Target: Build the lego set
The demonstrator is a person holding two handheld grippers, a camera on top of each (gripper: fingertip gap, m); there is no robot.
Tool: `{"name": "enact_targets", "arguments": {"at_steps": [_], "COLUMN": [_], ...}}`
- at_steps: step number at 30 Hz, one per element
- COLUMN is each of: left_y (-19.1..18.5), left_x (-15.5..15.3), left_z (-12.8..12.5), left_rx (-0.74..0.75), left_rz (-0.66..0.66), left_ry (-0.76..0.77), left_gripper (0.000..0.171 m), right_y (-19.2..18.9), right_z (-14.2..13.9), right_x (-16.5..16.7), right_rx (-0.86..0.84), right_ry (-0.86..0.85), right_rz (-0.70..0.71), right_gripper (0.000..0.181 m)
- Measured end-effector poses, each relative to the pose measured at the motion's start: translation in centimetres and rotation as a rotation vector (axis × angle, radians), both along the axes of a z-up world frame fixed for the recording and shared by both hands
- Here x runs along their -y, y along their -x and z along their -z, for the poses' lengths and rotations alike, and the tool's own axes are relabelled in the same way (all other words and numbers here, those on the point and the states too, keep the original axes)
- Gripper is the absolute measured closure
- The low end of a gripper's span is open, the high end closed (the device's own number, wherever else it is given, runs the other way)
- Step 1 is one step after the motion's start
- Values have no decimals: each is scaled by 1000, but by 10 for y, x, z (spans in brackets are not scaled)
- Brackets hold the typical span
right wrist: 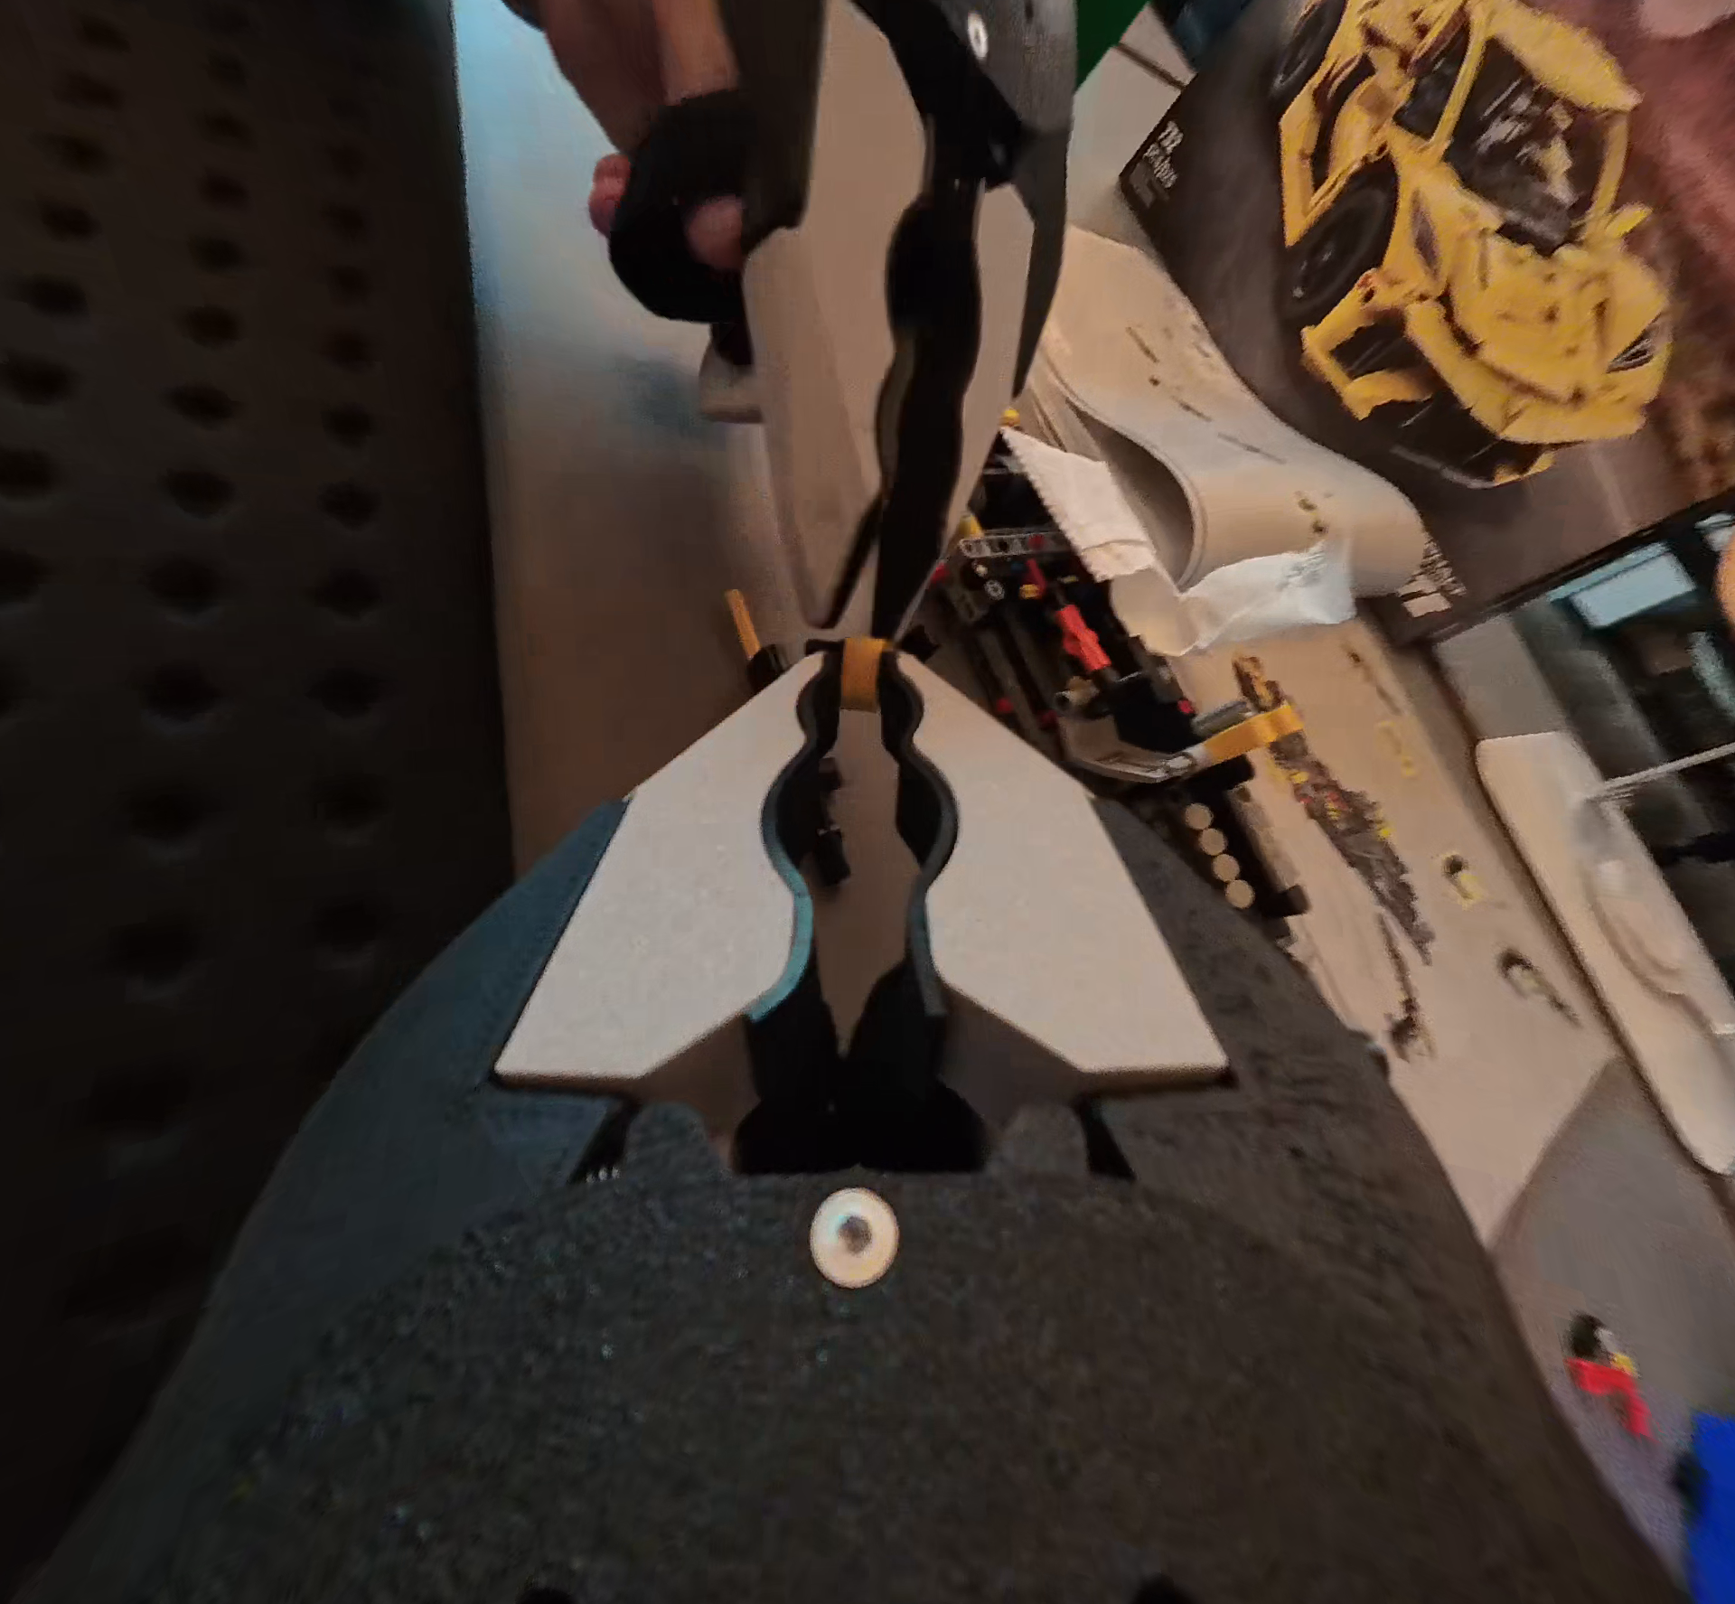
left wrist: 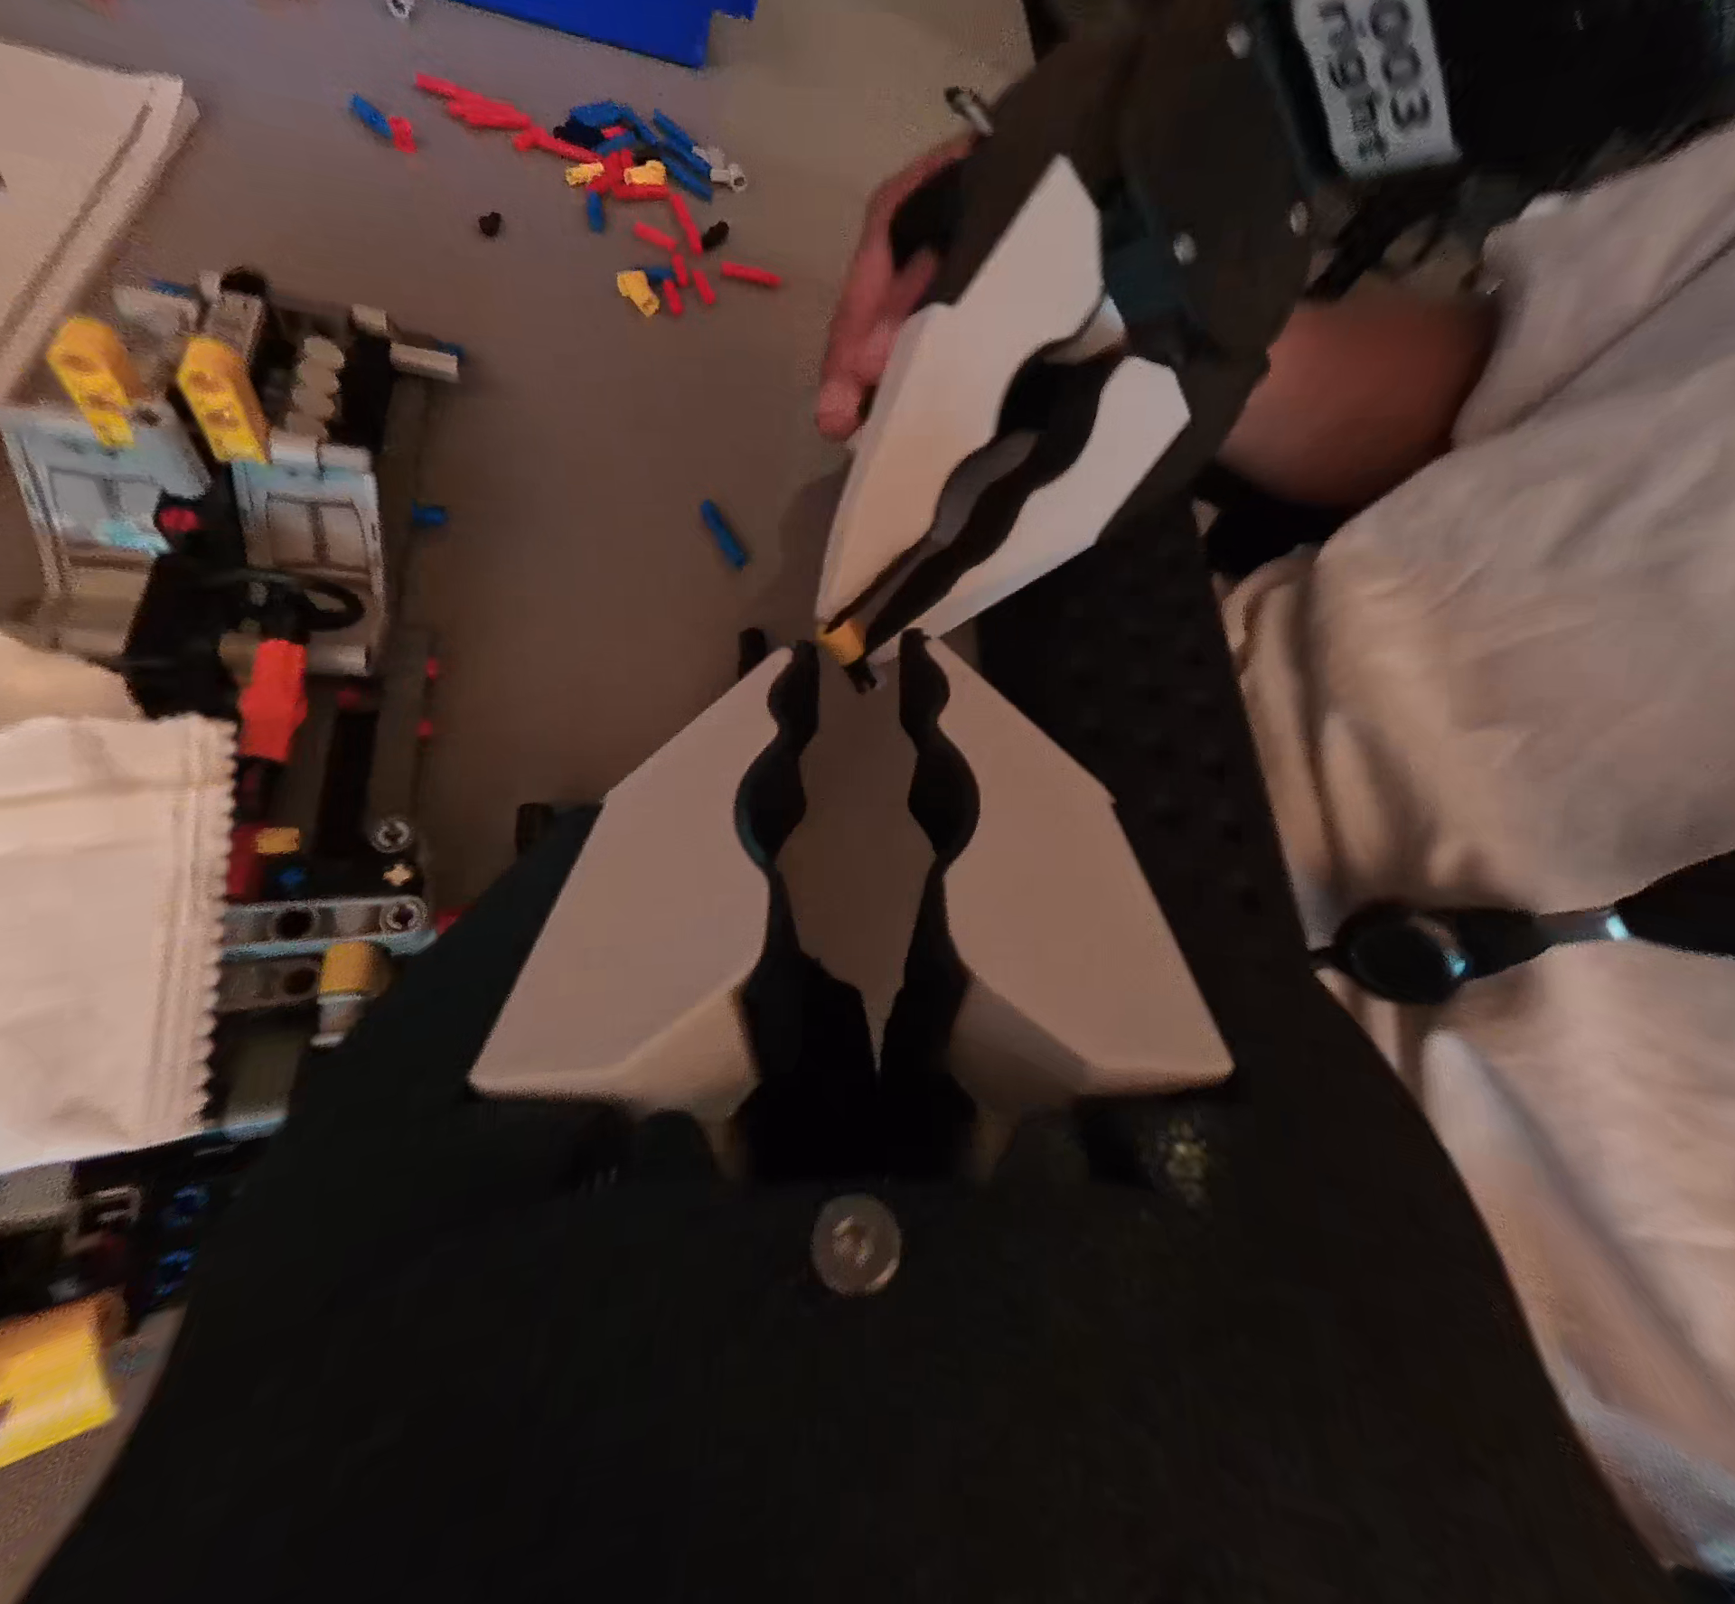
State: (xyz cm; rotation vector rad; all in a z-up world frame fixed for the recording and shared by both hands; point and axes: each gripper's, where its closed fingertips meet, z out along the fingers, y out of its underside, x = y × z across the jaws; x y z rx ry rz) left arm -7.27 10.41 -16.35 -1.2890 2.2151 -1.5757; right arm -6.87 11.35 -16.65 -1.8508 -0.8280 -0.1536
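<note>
My right gripper (right wrist: 856,684) is clamped on a small yellow lego piece (right wrist: 862,674) at its tips, held above the table (left wrist: 582,451). My left gripper (left wrist: 854,653) meets it tip to tip, jaws apart around the piece's black end. The half-built model (left wrist: 253,545) sits to the left, loose bricks (left wrist: 638,179) beyond.

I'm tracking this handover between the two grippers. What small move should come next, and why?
Probably close the left gripper on the black pin. The right gripper pinches the small yellow Lego connector, whose pin end sits between the left's open fingertips.
</note>
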Motion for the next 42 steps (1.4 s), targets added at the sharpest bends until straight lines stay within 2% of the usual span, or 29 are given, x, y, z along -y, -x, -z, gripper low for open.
{"name": "enact_targets", "arguments": {"at_steps": [3,6,14,20,23,28,33,36,39,42], "left_y": [-3,-1,6,4,0,-4,-12,-14,-14,-16], "left_x": [0,4,12,11,6,0,-10,-20,-21,-18], "left_z": [2,-1,-19,-23,-24,-33,-45,-61,-60,-55], "left_rx": [-74,-109,-170,-172,-165,-150,-25,43,34,16], "left_rz": [-12,14,96,95,70,44,-18,-45,-55,-65], "left_ry": [116,218,455,518,535,598,565,622,626,602], "left_gripper": [157,166,166,167,167,167,167,167,167,167], "right_y": [2,2,9,8,4,-2,-9,-18,-20,-18], "right_z": [-5,-6,-22,-28,-32,-33,-36,-46,-43,-25], "right_x": [0,1,7,7,7,5,3,4,2,-4], "right_rx": [39,54,-98,-191,-240,-250,-319,-393,-357,-249], "right_ry": [-49,-69,-111,-124,-130,-139,-133,-160,-161,-102], "right_rz": [1,7,-44,-47,-25,3,30,48,67,102], "right_gripper": [174,174,174,172,159,154,154,154,154,154]}}
